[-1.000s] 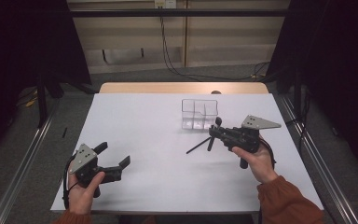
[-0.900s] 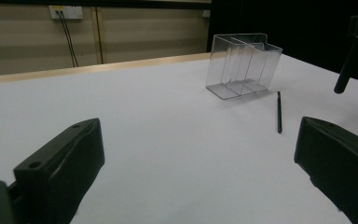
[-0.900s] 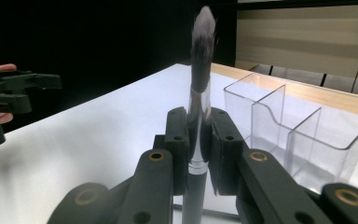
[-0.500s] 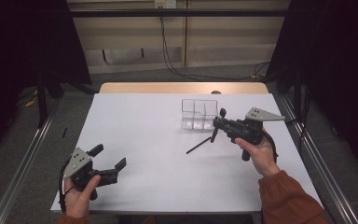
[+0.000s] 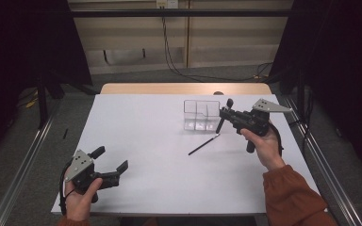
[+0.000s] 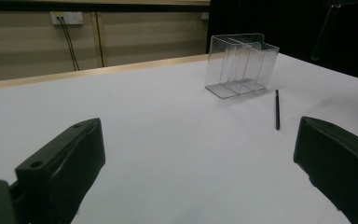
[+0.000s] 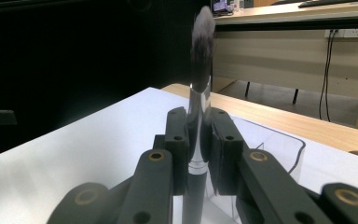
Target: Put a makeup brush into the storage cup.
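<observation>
My right gripper (image 5: 224,115) is shut on a make-up brush (image 5: 226,112) with a dark bristle head, a silver ferrule and a black handle. The brush (image 7: 200,60) stands nearly upright between the pads, head up. It hangs just right of a clear plastic organizer (image 5: 200,114) with compartments, at the table's far middle. A thin black pencil-like stick (image 5: 203,144) lies flat on the white table in front of the organizer. At the near left, my left gripper (image 5: 111,158) is held low over the table, open and holding nothing. The left gripper view shows the organizer (image 6: 240,63) and the stick (image 6: 277,109) ahead.
The white table (image 5: 146,132) has a wooden strip along its far edge. Metal rails run along the floor on both sides. Cables hang at the back wall.
My right gripper has risen and moved away from me toward the organizer, carrying the brush. The stick on the table and the left gripper have stayed put.
</observation>
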`<state>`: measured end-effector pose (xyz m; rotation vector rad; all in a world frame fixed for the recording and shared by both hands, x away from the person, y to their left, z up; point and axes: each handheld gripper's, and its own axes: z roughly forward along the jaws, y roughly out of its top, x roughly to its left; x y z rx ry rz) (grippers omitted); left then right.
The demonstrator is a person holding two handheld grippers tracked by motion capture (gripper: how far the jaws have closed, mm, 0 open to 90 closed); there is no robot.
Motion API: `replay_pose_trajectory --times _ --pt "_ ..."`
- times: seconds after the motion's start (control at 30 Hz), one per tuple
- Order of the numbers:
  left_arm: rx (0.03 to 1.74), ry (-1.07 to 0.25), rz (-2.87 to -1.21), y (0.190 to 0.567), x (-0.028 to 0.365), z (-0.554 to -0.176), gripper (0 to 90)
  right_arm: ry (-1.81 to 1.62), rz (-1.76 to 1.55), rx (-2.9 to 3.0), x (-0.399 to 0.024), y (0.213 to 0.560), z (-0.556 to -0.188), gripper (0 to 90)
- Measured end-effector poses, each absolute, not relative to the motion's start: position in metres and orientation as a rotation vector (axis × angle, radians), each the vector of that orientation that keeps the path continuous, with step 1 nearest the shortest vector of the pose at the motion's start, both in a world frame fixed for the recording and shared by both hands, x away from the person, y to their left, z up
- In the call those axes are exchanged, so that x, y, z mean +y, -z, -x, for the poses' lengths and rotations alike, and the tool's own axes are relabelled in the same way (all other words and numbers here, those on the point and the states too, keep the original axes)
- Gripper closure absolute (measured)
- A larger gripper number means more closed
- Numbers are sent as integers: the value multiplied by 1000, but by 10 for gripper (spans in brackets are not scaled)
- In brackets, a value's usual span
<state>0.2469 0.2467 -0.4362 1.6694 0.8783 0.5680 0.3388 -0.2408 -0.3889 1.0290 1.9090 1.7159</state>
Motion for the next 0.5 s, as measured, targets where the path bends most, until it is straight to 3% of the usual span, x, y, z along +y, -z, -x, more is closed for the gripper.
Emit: replay_pose_trajectory --times 0.5 --pt "866 -569 -1682 436 245 -246 23 -1671 -1063 1863 -241 377 -368 802"
